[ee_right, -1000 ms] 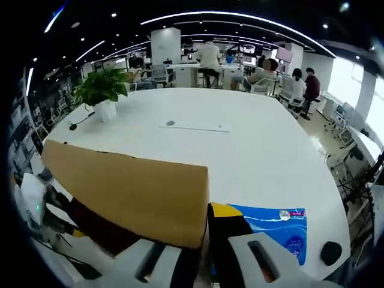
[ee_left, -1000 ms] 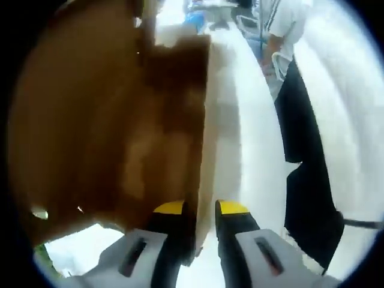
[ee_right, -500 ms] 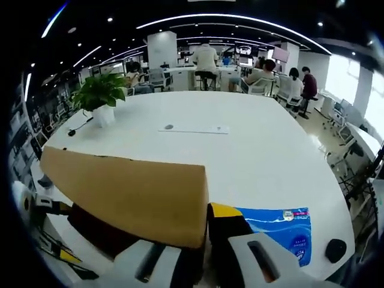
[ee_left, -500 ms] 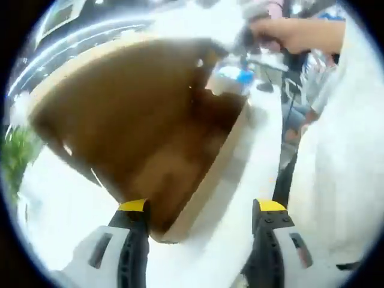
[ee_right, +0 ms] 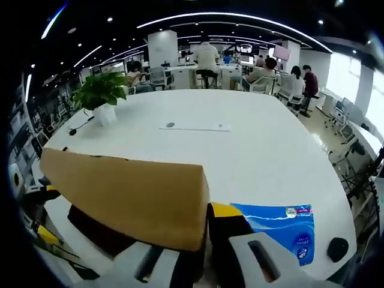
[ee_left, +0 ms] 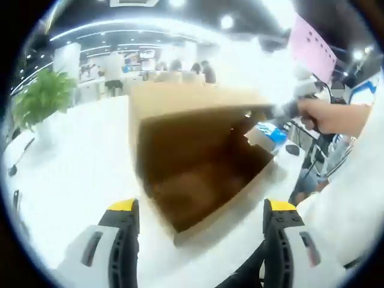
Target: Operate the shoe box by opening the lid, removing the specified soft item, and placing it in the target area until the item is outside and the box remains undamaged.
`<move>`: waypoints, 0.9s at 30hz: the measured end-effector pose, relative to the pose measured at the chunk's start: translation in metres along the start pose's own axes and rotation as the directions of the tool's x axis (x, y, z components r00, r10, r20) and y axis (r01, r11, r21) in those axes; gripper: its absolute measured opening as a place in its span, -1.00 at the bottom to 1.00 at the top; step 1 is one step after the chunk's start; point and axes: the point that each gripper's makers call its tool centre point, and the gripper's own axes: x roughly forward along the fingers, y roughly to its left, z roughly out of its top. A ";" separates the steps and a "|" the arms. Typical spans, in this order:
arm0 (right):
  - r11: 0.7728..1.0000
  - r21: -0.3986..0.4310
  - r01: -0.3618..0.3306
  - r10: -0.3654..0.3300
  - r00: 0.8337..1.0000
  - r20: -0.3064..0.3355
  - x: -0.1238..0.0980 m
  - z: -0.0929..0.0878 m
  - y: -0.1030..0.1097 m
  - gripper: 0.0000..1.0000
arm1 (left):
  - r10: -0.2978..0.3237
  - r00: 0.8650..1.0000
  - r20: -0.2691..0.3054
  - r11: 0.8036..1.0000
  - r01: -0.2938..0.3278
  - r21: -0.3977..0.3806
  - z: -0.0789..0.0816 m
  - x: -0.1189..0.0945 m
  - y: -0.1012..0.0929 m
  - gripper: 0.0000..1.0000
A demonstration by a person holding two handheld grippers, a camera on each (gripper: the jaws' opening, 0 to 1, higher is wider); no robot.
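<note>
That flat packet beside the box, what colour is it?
Blue with white markings; the packet shows best in the right gripper view.

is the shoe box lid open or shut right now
Open. The lid is raised, the right gripper shut on its edge, and the left gripper view looks into the box's brown interior.

The brown cardboard shoe box (ee_left: 198,174) is seen standing open on the white bench (ee_right: 240,150), its dark interior exposed, with its plain tan lid (ee_right: 129,201) raised and tilted up, and a blue printed soft pack (ee_right: 282,225) lies flat on the bench just beside it.
</note>
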 end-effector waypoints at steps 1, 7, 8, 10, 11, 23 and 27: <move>1.000 0.002 0.000 0.000 1.000 0.002 0.000 0.000 0.000 -1.00 | 0.038 0.999 -0.002 0.999 -0.038 -0.021 0.002 -0.003 0.008 0.33; 1.000 -0.008 -0.005 0.006 1.000 0.024 0.001 -0.001 0.000 -0.99 | 0.115 0.992 0.058 0.993 -0.116 0.009 0.018 -0.013 0.032 0.44; 1.000 -0.010 -0.008 0.008 1.000 0.025 0.001 -0.001 0.000 -0.99 | 0.121 0.991 0.065 0.992 -0.122 0.013 0.020 -0.015 0.034 0.42; 1.000 -0.011 -0.020 0.020 1.000 0.022 0.001 -0.002 0.001 -0.98 | 0.139 0.986 0.088 0.990 -0.140 0.002 0.027 -0.019 0.037 0.37; 1.000 -0.012 -0.022 0.022 1.000 0.021 0.000 -0.003 0.001 -0.98 | 0.156 0.983 0.101 0.988 -0.157 0.002 0.030 -0.020 0.038 0.33; 0.997 -0.066 -0.036 0.035 0.999 -0.005 0.004 -0.004 0.001 -0.98 | 0.142 0.976 0.167 0.959 -0.177 0.221 0.056 -0.022 0.029 0.13; 0.995 -0.083 -0.053 0.053 0.999 -0.009 0.005 -0.007 0.001 -0.97 | 0.094 0.980 0.173 0.920 -0.152 0.360 0.069 -0.019 0.023 0.12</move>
